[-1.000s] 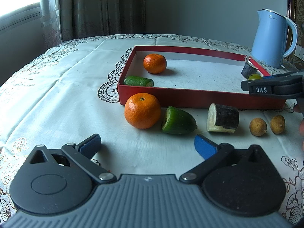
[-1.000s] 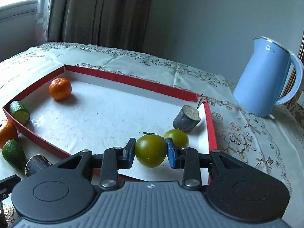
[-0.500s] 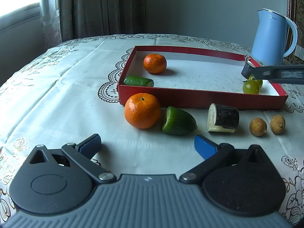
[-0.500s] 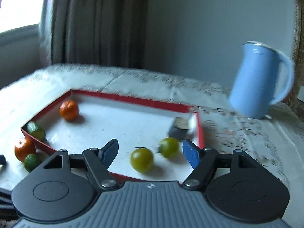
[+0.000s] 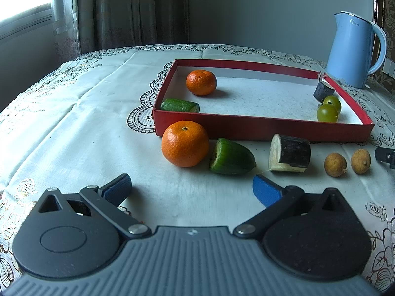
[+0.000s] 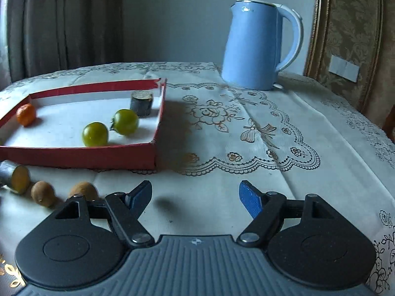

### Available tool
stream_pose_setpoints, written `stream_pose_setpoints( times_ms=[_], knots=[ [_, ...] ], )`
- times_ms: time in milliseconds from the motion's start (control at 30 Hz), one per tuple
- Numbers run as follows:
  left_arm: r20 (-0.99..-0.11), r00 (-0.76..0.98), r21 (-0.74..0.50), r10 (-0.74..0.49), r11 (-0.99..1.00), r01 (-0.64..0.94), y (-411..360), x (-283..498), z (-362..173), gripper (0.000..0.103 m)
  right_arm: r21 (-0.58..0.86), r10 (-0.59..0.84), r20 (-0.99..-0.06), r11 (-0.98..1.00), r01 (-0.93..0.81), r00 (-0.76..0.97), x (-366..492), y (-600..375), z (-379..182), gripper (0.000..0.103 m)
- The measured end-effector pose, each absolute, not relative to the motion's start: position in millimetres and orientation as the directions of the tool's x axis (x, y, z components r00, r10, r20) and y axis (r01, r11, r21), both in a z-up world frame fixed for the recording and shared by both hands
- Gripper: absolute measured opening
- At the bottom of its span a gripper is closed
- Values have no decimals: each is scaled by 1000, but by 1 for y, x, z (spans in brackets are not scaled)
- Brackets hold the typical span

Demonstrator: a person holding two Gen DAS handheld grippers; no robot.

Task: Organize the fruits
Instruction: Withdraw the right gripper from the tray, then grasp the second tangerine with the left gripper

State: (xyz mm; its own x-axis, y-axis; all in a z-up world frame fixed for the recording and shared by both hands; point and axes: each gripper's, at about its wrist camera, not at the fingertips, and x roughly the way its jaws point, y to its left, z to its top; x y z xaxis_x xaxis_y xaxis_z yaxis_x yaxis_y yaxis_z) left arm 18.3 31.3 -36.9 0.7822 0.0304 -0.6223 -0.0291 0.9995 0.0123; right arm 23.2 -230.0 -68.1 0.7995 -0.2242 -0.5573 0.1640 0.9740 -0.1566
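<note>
In the left wrist view the right gripper [image 5: 385, 156] is showing only as a dark tip cut off at the right edge. Both the left gripper [image 5: 191, 188] and right gripper are holding their fingers apart over bare table [image 6: 246, 148]. Two glossy green tomatoes [image 6: 109, 128] are sitting inside the red tray [image 6: 79, 156], center-left of the right wrist frame.

The left gripper [image 5: 191, 187] has a ribbed grey housing with a small emblem at its front edge, flanked by two round matte-black discs, each with a faint inner circle. Black linkage arms run from silver pivot screws to flat blue finger pads [image 5: 118, 187]; triangular cut-outs sit above the discs. The right gripper [image 6: 196, 196] is built alike: grey ribbed body, black discs, silver screws, textured blue pads [image 6: 249, 199].
</note>
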Motion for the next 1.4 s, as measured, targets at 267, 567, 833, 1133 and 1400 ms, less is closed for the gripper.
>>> stream_pose_setpoints(
  times_ms=[267, 567, 833, 1133, 1400],
  knots=[
    [-617, 786, 11, 36, 999, -37, 31, 18, -37, 103, -151, -233, -550, 972, 179, 802, 28, -233, -73, 82],
    [-603, 794, -3, 74, 995, -95, 53, 17, -26, 103, -44, -183, -541, 981, 190, 821, 23, -247, -70, 83],
    [-607, 792, 3, 64, 997, -78, 76, 32, -17, 103, -60, -189, -559, 980, 188, 808, 26, -245, -72, 85],
    [-617, 787, -22, -16, 1000, 3, 70, 49, -18, 103, -73, -200, -568, 978, 194, 799, 28, -245, -73, 86],
    [-634, 771, -94, -58, 996, -3, 81, 54, -25, 101, -81, -208, -570, 977, 197, 795, 29, -244, -74, 88]
  ],
)
